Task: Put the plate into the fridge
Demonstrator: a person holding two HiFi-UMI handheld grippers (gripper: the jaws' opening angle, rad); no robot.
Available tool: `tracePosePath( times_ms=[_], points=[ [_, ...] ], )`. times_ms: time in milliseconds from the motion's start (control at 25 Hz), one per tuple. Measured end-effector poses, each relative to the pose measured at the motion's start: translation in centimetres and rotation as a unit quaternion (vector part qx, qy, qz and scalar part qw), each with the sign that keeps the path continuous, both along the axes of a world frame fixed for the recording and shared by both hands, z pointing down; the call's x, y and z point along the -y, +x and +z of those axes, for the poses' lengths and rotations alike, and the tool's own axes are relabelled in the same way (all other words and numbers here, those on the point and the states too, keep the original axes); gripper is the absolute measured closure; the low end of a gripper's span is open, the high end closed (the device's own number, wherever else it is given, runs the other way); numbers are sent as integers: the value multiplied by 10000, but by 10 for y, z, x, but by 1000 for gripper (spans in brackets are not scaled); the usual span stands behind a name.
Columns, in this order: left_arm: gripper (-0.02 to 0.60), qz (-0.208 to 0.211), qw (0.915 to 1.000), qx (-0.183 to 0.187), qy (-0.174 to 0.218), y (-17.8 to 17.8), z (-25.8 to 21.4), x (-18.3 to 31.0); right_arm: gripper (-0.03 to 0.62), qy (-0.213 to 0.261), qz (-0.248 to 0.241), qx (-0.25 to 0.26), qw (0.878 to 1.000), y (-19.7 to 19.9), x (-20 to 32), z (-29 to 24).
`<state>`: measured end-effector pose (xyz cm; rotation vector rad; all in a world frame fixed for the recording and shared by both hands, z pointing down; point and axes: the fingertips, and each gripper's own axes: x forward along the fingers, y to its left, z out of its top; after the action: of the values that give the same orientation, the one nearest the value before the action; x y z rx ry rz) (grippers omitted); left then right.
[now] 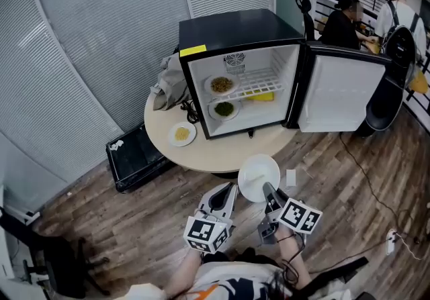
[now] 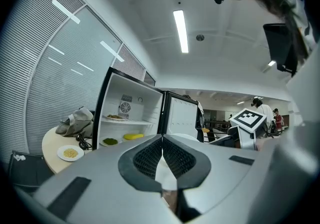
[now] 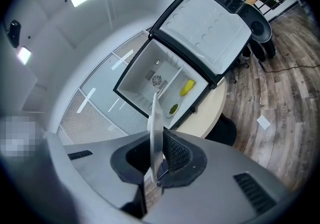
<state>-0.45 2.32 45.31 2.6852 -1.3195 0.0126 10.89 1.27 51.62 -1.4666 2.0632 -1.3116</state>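
Observation:
An empty white plate [image 1: 257, 175] hangs over the wooden floor in front of the round table [image 1: 222, 151], with my right gripper [image 1: 268, 190] shut on its near rim. In the right gripper view the plate [image 3: 155, 118] stands edge-on between the pads, in line with the open fridge [image 3: 165, 75]. The black mini fridge [image 1: 235, 30] sits on the table with its door [image 1: 339, 94] swung out to the right. My left gripper [image 1: 227, 190] is just left of the plate, its jaws shut with nothing between them [image 2: 162, 140].
Inside the fridge are a plate of yellowish food [image 1: 222, 84] on the shelf, a plate of greens [image 1: 224, 109] below and a yellow item [image 1: 261, 96]. Another plate of food [image 1: 181, 133], a grey bag [image 1: 168, 84], a black box [image 1: 134, 154] and people [image 1: 349, 20] surround it.

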Motion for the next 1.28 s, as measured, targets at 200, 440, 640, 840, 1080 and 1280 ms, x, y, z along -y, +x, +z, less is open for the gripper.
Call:
tracePosePath(
  times_ms=[200, 440, 640, 840, 1080, 1280],
  points=[
    [569, 8, 9995, 296, 77, 12, 6, -3, 563, -45, -49, 52, 10000, 10, 5, 6],
    [569, -125, 9988, 483, 19, 9, 11, 1, 563, -182, -87, 158, 9997, 13, 13, 16],
    [569, -217, 9987, 455, -99, 2, 19, 21, 563, -266, -99, 197, 9994, 11, 27, 25],
    [569, -56, 9991, 402, -89, 10, 19, 50, 563, -272, 34, 157, 9995, 18, 51, 26],
    [569, 222, 9991, 350, -105, 14, 20, 97, 562, -323, 253, 140, 9991, 21, 92, 28],
    [569, 394, 9987, 334, -54, 10, 18, 141, 563, -402, 412, 167, 9982, 17, 128, 29]
  ],
)
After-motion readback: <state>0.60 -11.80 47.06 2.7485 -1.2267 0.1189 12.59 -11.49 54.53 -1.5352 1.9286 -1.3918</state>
